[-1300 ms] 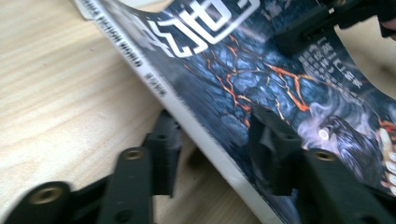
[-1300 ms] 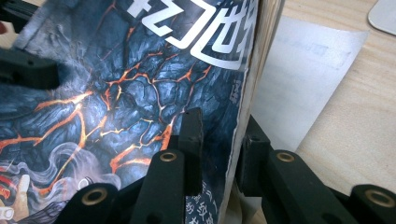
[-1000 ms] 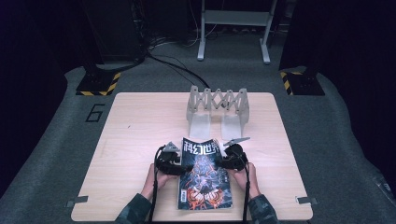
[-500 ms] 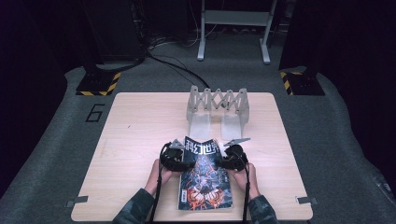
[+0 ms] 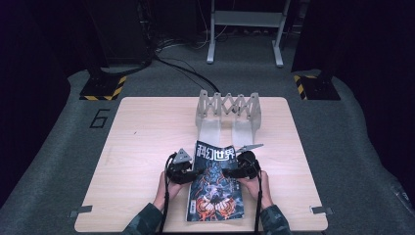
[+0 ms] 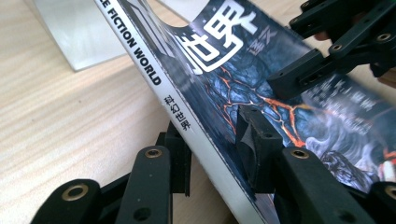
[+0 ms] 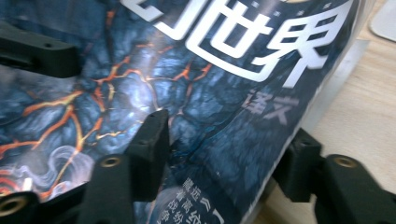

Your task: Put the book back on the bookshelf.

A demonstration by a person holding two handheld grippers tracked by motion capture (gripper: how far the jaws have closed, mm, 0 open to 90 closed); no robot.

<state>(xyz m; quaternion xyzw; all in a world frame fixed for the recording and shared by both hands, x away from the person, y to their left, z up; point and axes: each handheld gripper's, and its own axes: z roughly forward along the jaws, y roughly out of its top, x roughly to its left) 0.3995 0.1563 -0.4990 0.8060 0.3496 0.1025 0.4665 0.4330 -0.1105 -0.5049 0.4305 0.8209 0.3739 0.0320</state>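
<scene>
Lying at the table's (image 5: 137, 147) near edge, the magazine (image 5: 215, 191) is raised by its spine, which the left gripper (image 6: 212, 156), just closing, clamps; the right gripper (image 7: 224, 154), just opening, straddles the other edge unclenched, apparently for a handover.

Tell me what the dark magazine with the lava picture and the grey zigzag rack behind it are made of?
The dark magazine with the orange lava cracks looks like glossy paper: its cover bends and shines, and the white spine is thin. The grey zigzag rack looks like matt plastic or perhaps painted metal; I cannot tell which. The pale table looks like wood, with grain lines.
</scene>
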